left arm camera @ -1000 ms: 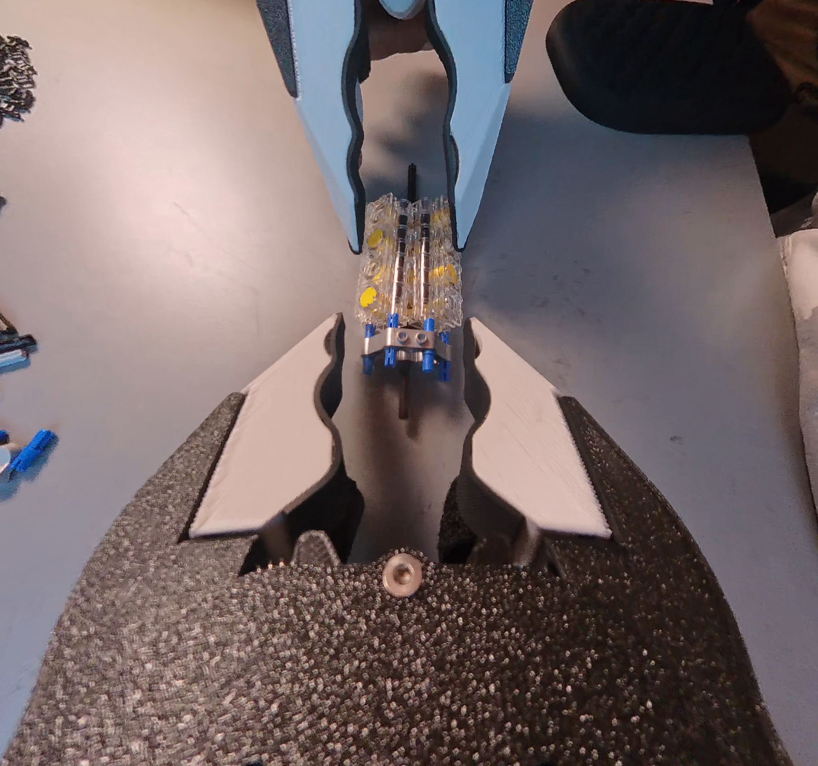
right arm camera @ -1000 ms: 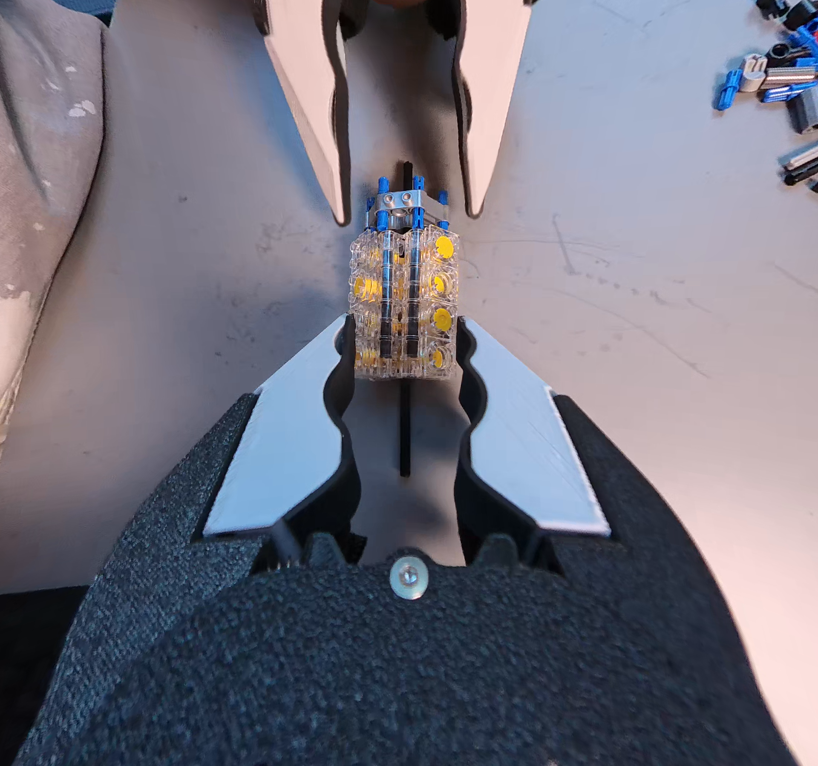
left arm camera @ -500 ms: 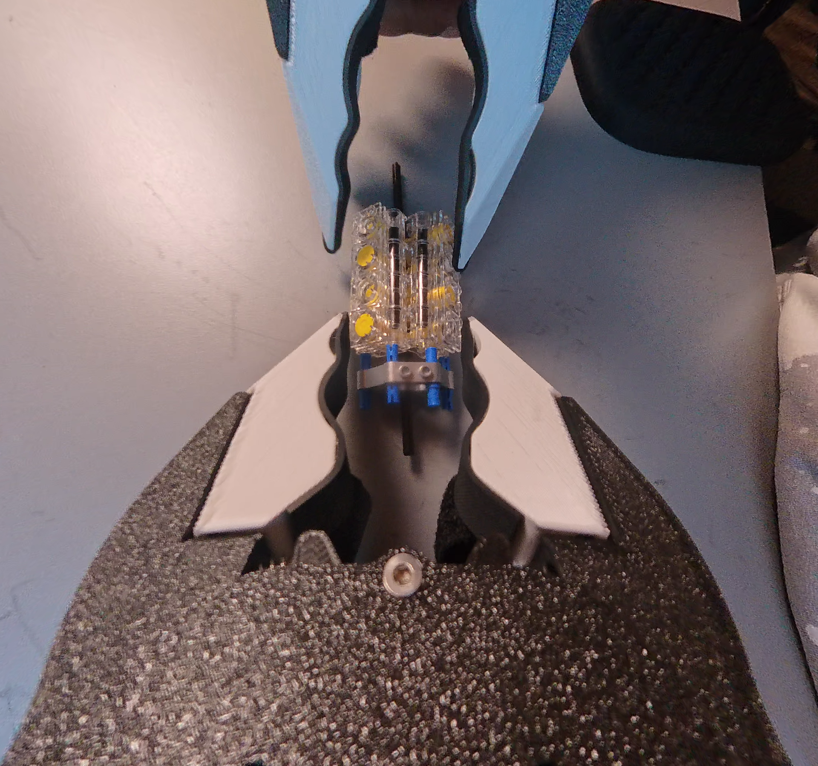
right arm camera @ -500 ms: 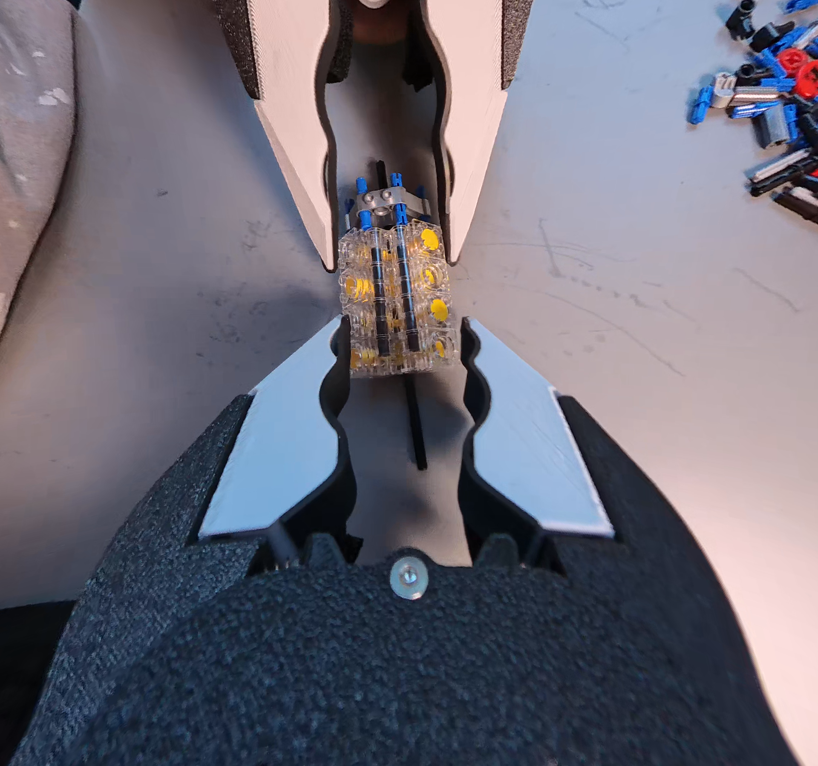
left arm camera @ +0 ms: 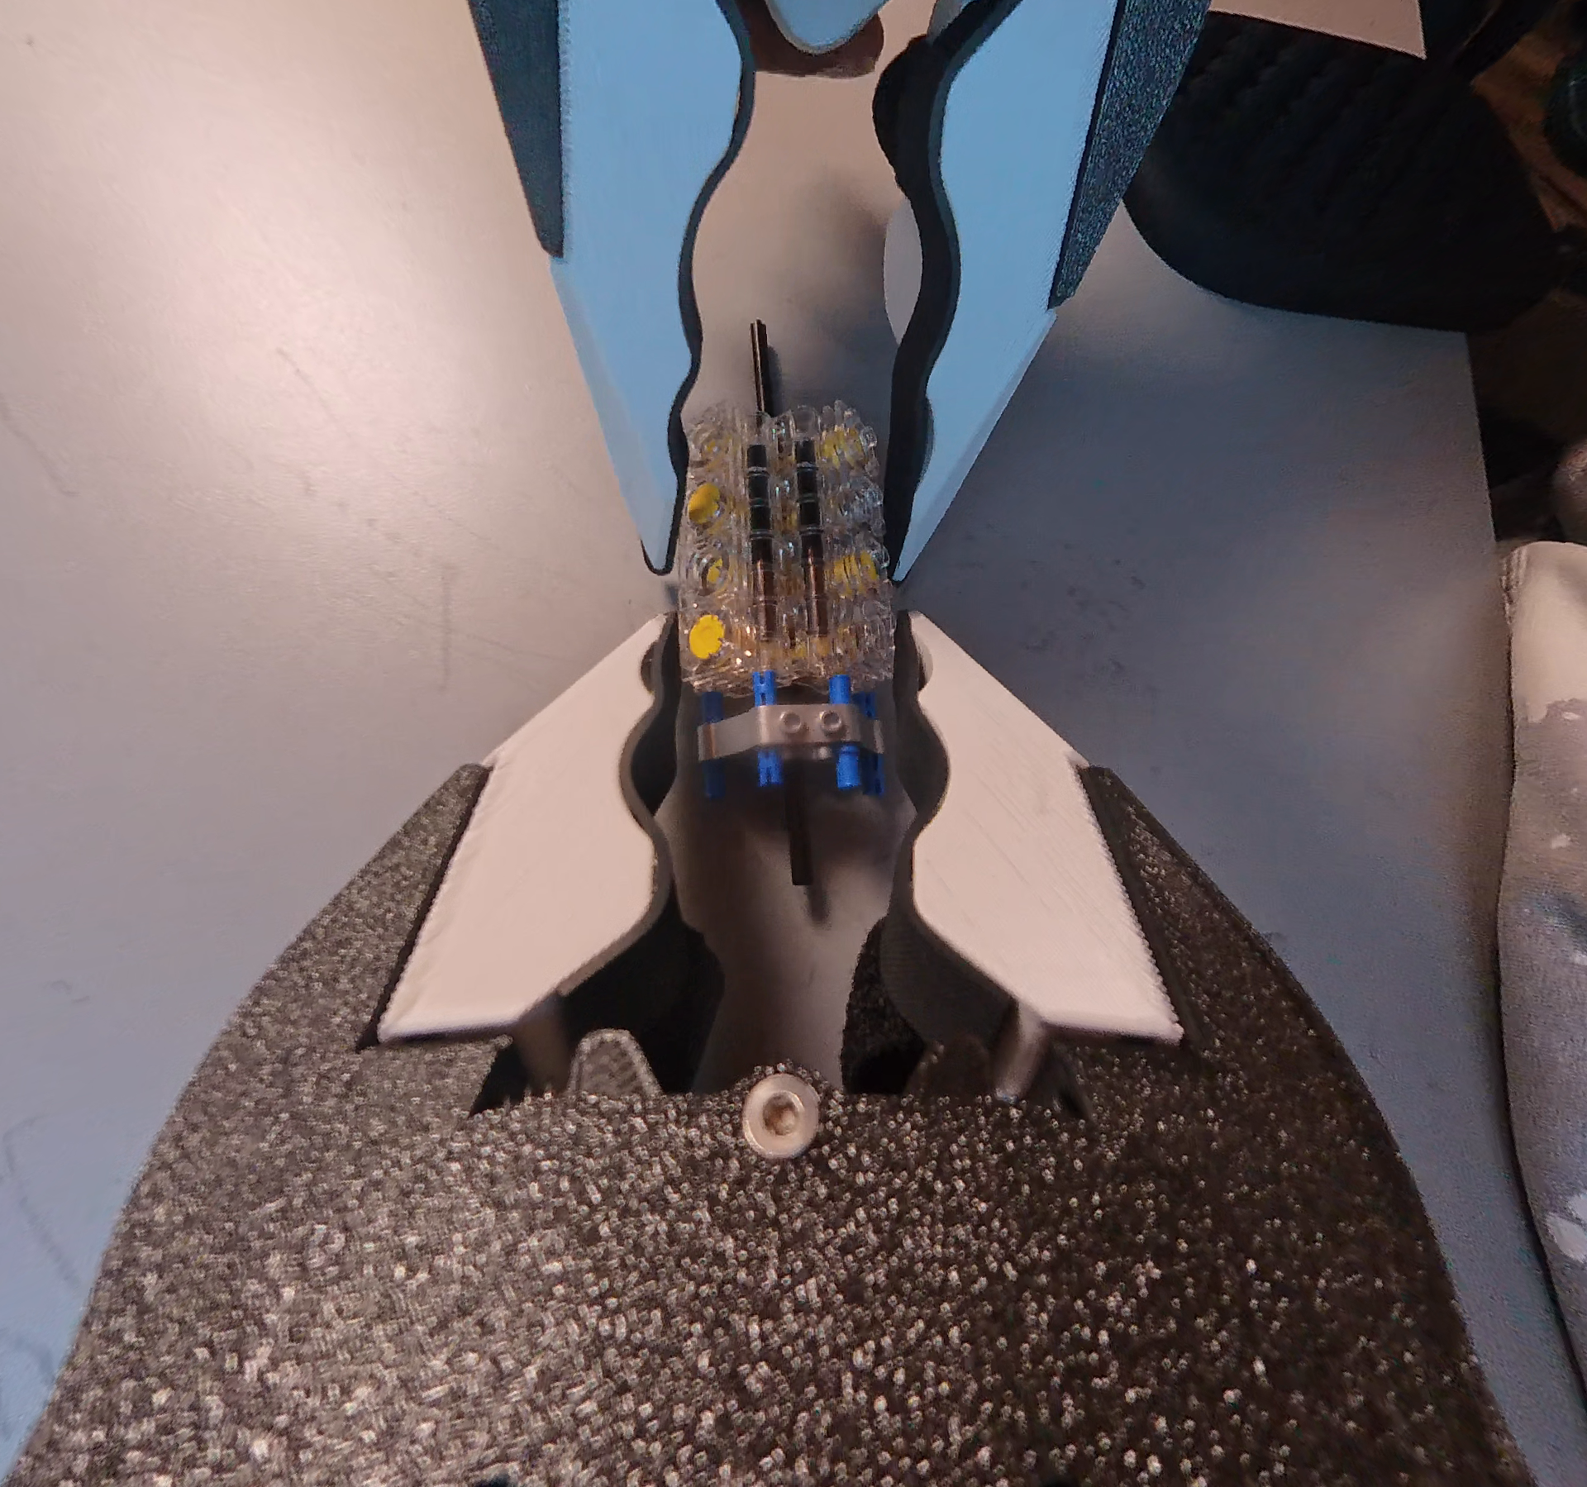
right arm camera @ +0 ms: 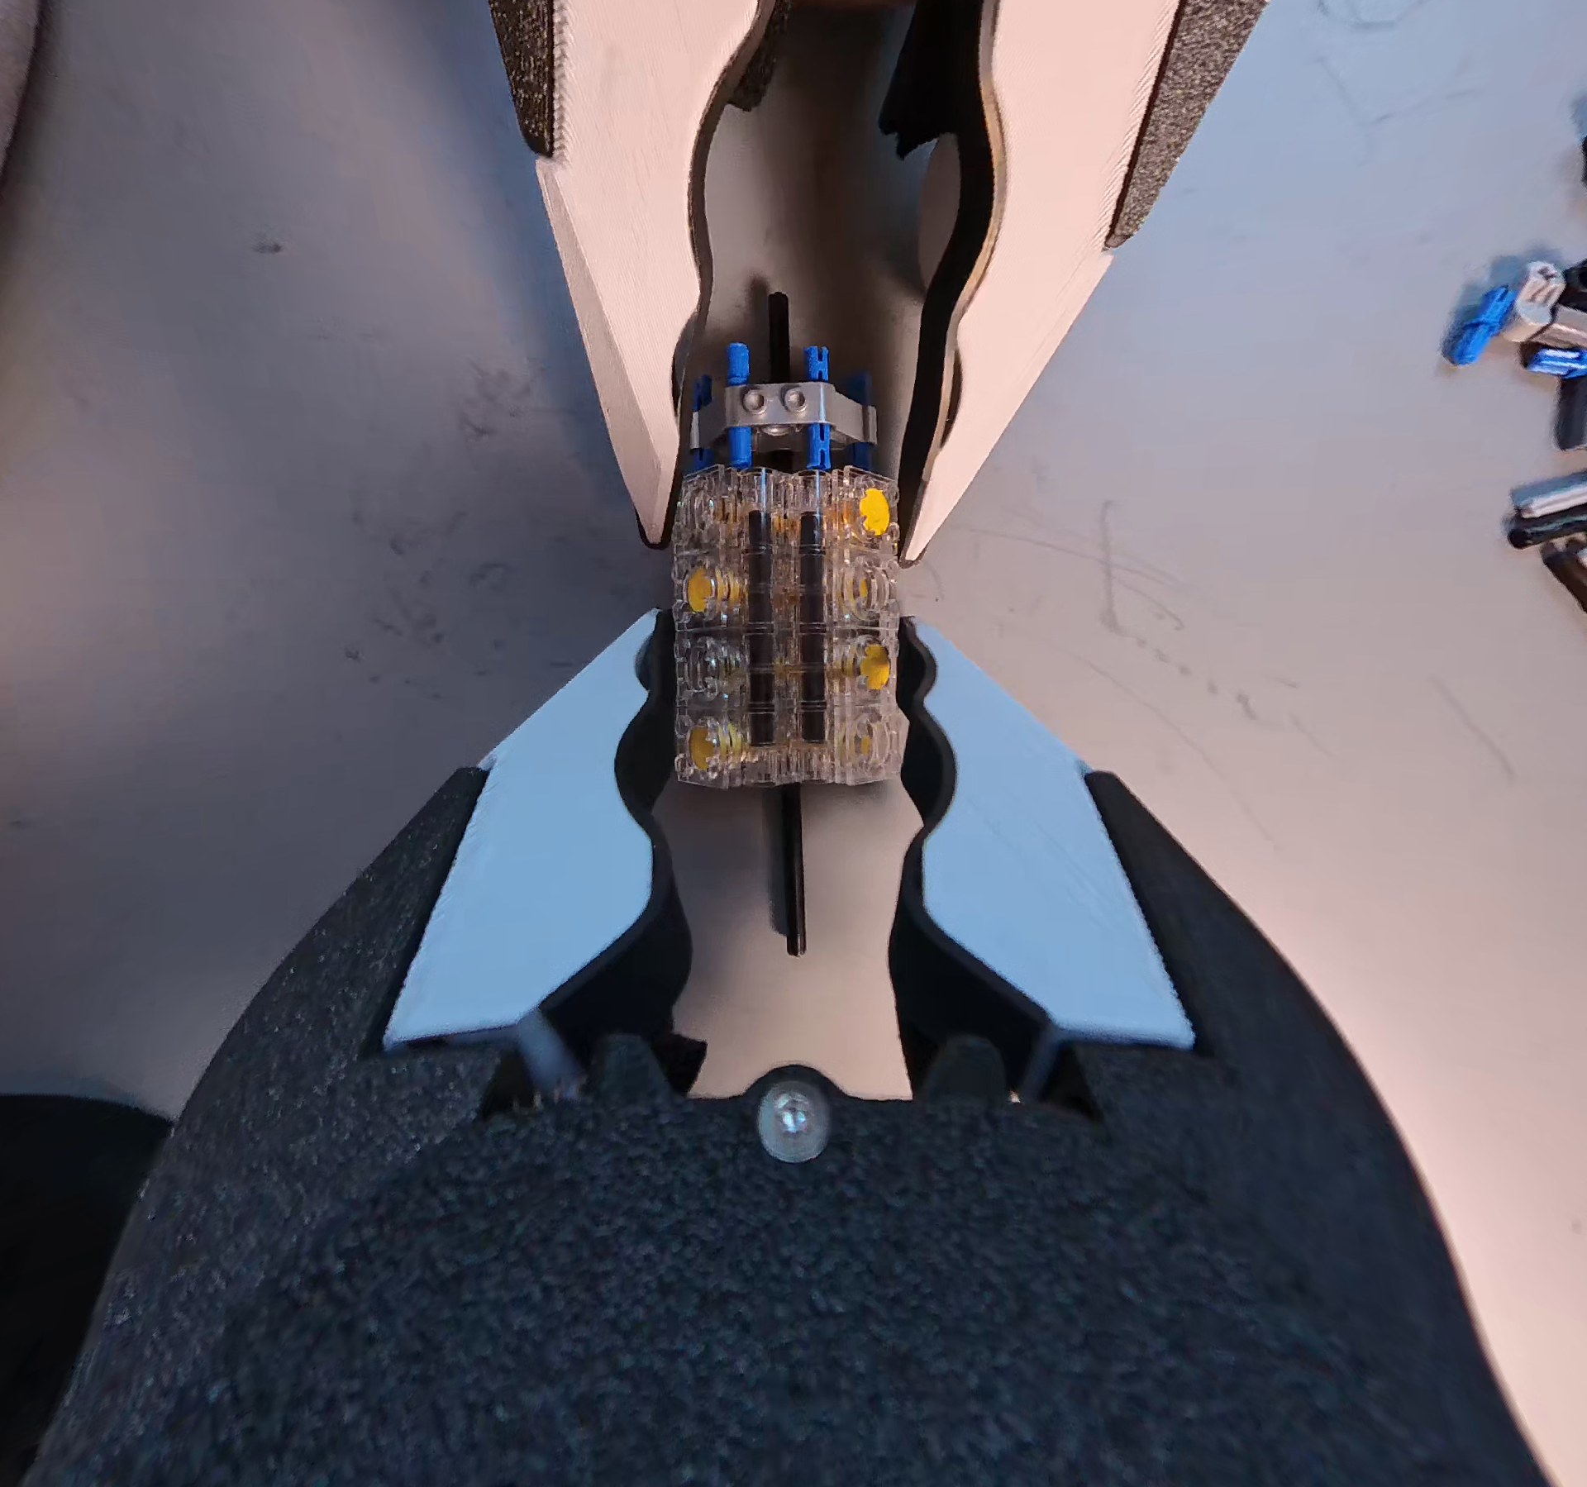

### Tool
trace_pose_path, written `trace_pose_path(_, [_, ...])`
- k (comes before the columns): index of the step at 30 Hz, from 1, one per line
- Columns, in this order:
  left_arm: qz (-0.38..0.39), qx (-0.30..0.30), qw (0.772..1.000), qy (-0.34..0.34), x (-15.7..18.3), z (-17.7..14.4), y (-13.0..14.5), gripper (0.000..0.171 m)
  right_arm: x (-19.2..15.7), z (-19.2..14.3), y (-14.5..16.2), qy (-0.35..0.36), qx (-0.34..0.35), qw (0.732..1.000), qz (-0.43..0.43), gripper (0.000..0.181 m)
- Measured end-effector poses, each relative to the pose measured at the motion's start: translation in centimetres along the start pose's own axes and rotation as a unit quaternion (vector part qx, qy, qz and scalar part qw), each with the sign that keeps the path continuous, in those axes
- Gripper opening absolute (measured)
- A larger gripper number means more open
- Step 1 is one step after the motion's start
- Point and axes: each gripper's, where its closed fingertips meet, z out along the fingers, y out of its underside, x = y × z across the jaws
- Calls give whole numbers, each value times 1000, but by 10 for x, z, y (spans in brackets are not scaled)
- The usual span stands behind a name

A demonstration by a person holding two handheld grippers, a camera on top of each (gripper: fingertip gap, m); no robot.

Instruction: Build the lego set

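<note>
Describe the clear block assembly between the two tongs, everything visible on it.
The clear block assembly is a stack of see-through plastic pieces with yellow round spots inside and two dark rods along its top. A grey bracket on blue pins caps one end; a long black rod sticks out both ends. It lies lengthwise over the grey table. The right tongs flank its plain end, the left tongs its bracket end; actual contact is unclear.

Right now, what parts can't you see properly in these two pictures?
- Left view: the block's underside faces away; whether it rests on the table can't be told.
- Both views: whether the left gripper or right gripper pinches the block or just flanks it is unclear.
- Right view: the loose parts are blurred and cut off by the right edge.
- Left view: the dark cushion is cut off at top right.
</note>
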Motion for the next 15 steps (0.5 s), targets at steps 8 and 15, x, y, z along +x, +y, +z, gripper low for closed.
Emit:
trace_pose_path(8, [6, -2, 1000, -2, 2, 1, 0, 48, -1, 1, -1, -7, -1, 1000, -5, 48])
trace_pose_path(15, [5, -6, 1000, -7, 2, 1, 0, 48, -2, 4, -1, -8, -16, 1000, -14, 51])
